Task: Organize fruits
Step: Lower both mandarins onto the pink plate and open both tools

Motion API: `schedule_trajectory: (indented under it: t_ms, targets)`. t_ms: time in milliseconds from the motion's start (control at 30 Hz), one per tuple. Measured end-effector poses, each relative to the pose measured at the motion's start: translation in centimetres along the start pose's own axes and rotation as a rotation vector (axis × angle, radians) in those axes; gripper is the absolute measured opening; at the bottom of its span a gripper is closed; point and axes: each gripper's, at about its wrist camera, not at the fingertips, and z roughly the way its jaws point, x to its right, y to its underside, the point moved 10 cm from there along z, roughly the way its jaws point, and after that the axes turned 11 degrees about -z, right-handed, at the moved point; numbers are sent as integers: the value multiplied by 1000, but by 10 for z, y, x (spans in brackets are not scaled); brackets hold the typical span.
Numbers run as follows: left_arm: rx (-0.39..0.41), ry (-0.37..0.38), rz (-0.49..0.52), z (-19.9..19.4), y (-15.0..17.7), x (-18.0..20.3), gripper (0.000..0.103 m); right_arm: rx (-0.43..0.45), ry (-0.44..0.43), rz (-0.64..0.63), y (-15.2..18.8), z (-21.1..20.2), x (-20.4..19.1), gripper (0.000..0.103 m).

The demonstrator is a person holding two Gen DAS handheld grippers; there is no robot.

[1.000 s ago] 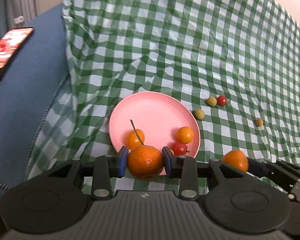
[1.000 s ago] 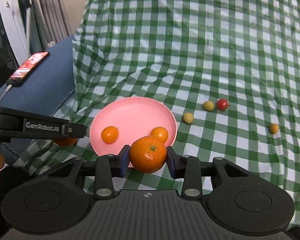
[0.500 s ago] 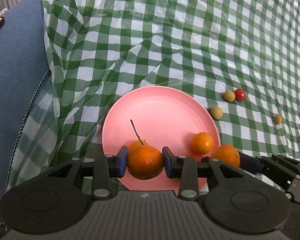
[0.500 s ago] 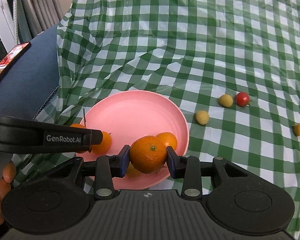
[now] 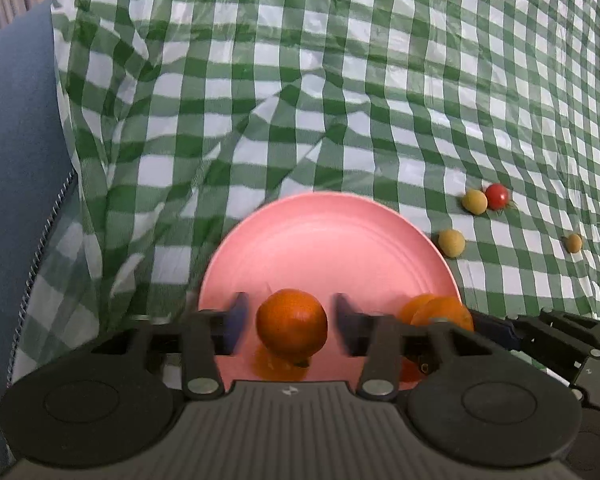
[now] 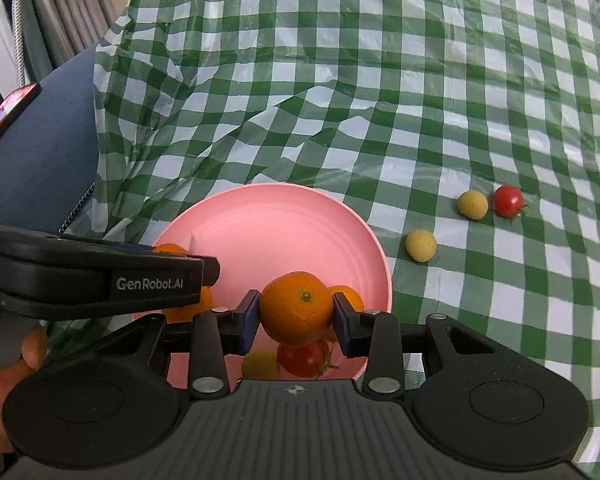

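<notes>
**Left gripper lets go of its mandarin over the pink plate**

Half a second ago the left gripper (image 5: 288,326) pinched a mandarin (image 5: 291,322) tightly; its jaws have just been opening, and blue pads now stand apart from the fruit on both sides, with clear gaps. Both cameras have also come closer to the pink plate (image 5: 324,236), which fills more of each view than a second ago.

The released mandarin is round, bright orange and slightly blurred, sitting low over the near part of the plate between the spread fingers. Whether it rests on the plate cannot be told.

The right gripper (image 6: 296,314) is closed on a second mandarin (image 6: 296,307), pads pressed against both sides, its green stem scar facing the camera, held above the plate's near edge. Under it lie a red cherry tomato (image 6: 303,358) and a small yellow fruit (image 6: 261,363).

On the green checked cloth (image 6: 340,80) right of the plate lie two yellow fruits and a red tomato.
</notes>
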Motion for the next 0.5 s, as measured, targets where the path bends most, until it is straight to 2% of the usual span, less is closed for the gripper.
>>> schedule_trajectory:
  t_ms: [33,100,133,200,367,500]
  targets:
    - [20,-2,-9,-4,-3,-2,96,5,0,22,-2,0,1,42]
    - [88,9,-35,-18,-9,-7,103,27,-3,36,-7,-3,3,55]
    - [111,20,-35,-24,-11,-7,103,44,0,35,-9,-7,3,59]
    - [120,36,-12,-36,-9,-7,103,67,5,40,-9,-16,5,76]
    - [108,-23,37,-61,18,-19,103,36,9,66,22,-48,3,87]
    - [63,-80,-9,-85,55,-37,103,2,17,24,49,-78,-10,93]
